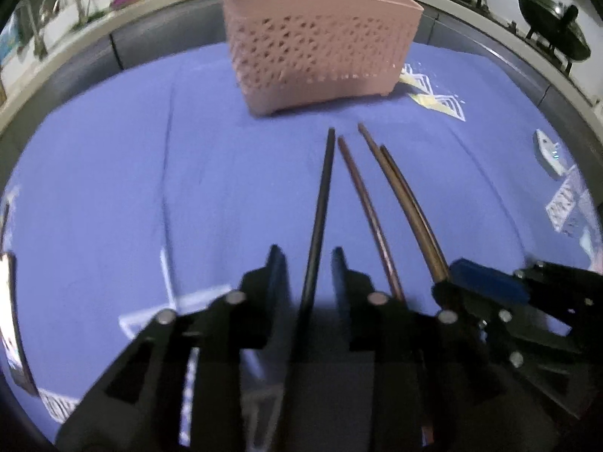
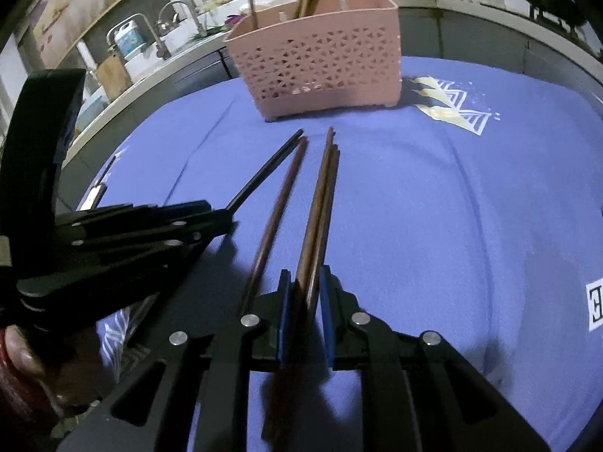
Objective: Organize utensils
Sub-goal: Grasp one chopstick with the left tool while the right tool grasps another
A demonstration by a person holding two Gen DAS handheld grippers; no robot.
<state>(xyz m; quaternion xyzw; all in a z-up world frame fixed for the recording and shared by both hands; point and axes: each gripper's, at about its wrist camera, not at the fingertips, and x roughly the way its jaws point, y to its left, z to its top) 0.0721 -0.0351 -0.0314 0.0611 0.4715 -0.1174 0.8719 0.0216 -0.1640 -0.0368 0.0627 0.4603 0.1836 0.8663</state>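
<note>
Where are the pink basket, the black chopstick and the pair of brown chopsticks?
pink basket [image 1: 320, 49], left wrist view, perforated front wall.
black chopstick [image 1: 322, 203], left wrist view, mid-shaft.
pair of brown chopsticks [image 2: 320, 203], right wrist view, mid-shaft.

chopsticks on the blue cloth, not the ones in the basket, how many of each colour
Black chopstick, lying between the open left gripper fingers: 1
Brown chopsticks clamped as a pair in the right gripper: 2
Brown chopstick lying loose between the two grippers: 1
Total: 4
</note>
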